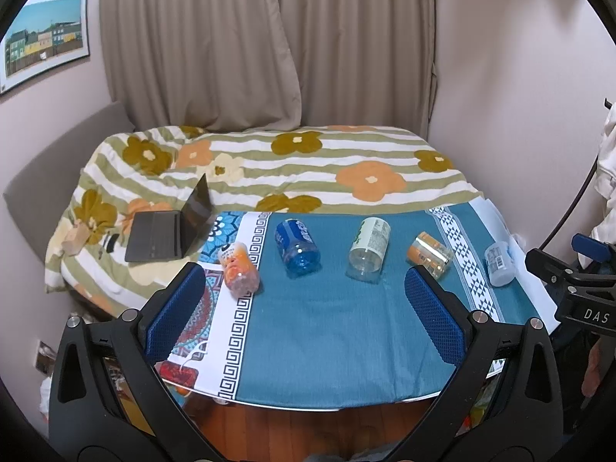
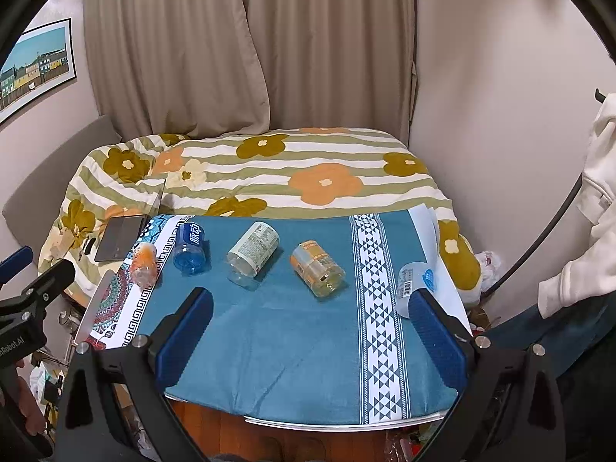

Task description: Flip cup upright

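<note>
Left tongs (image 1: 306, 308) and right tongs (image 2: 310, 337): both spread, empty, hovering above tabletop (image 2: 292, 346). Five cups on their sides in a row; blue cup (image 1: 297, 246) among them.

clear cup (image 2: 417, 283) partly behind gripper finger, laptop (image 2: 127, 231) screen edge-on

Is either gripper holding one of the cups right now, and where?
Nothing is held. The left gripper and right gripper are both open, short of the cups.
</note>
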Demonstrator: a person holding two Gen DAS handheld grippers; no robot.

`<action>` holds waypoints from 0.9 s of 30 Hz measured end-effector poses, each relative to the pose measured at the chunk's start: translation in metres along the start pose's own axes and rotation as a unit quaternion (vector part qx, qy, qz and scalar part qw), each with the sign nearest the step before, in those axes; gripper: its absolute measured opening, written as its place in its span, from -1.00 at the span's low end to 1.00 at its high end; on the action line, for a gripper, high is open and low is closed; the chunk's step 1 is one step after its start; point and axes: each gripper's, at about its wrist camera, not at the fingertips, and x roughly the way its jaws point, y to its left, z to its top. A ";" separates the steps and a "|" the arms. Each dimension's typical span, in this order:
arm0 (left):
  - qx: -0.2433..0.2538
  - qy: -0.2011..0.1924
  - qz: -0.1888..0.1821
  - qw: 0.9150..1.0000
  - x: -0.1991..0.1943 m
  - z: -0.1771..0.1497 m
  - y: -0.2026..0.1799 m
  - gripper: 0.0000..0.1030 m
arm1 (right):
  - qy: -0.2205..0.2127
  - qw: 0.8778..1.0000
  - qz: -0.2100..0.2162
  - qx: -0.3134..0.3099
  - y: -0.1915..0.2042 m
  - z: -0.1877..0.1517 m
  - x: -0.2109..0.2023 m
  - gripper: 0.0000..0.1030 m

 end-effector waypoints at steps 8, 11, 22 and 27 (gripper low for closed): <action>-0.002 0.000 -0.001 1.000 0.001 0.000 0.000 1.00 | -0.001 1.000 -0.001 0.001 0.001 -0.001 0.001 0.97; -0.001 0.000 -0.001 1.000 0.001 0.001 0.000 1.00 | -0.002 1.000 -0.002 0.000 0.001 -0.001 0.001 0.97; -0.009 0.002 0.004 1.000 0.003 0.003 0.000 1.00 | -0.004 1.000 -0.004 0.000 0.000 0.001 0.001 0.97; -0.010 0.002 0.004 1.000 0.003 0.003 0.002 1.00 | -0.004 1.000 -0.004 0.000 -0.001 0.002 0.002 0.97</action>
